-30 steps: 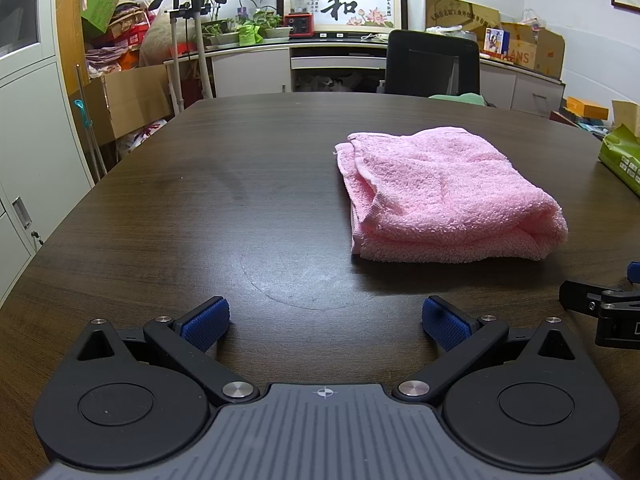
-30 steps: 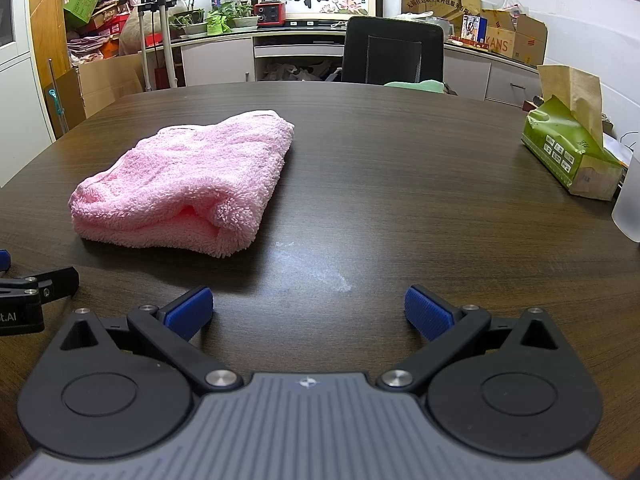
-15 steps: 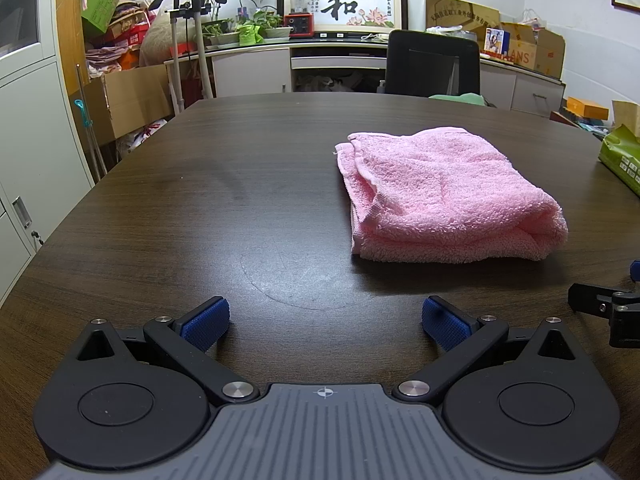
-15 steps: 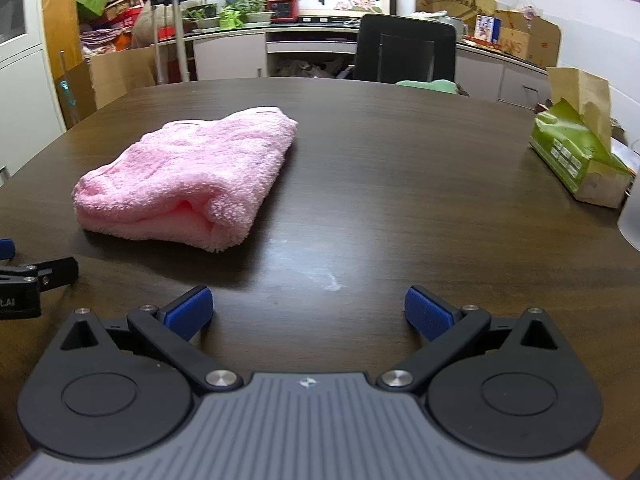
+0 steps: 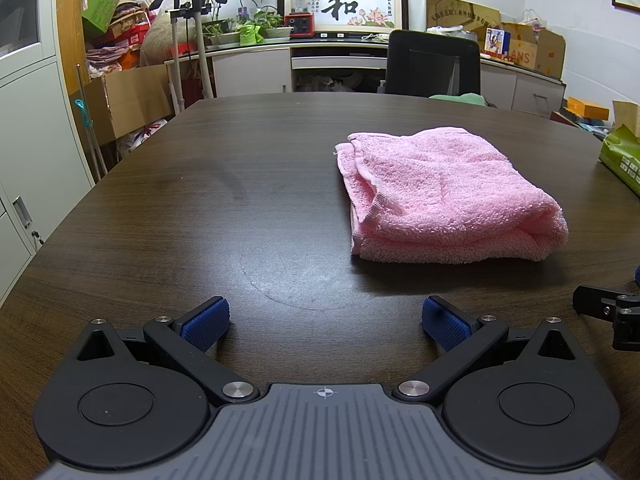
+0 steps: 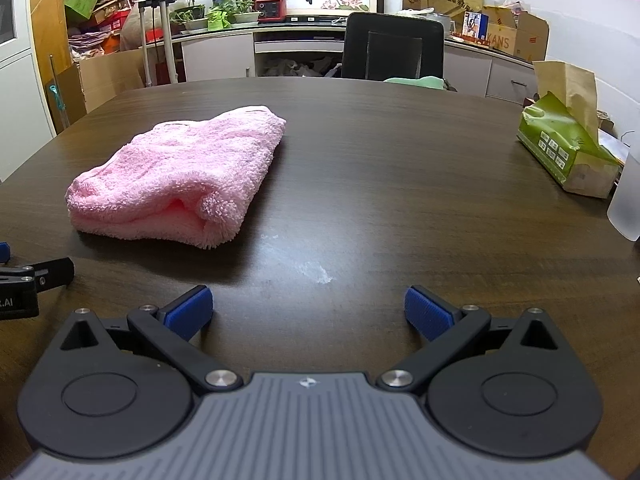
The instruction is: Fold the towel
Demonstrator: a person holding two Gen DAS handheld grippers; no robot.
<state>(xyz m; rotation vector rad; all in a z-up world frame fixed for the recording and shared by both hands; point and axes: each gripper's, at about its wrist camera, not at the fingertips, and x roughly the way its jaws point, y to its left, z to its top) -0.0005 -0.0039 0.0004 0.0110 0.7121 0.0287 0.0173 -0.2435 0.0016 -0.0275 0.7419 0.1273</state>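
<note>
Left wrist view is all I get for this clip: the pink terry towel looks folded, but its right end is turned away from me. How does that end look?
Observer: In the right wrist view the pink terry towel shows a rounded, rolled fold at its near corner, layers tucked inward.
Operator: Anything on the table further right?
Observer: An opened green tissue pack with brown paper sticking up.
Operator: Is the right hand-held gripper holding anything?
Observer: No, the right hand-held gripper is open over the bare dark wooden table.
</note>
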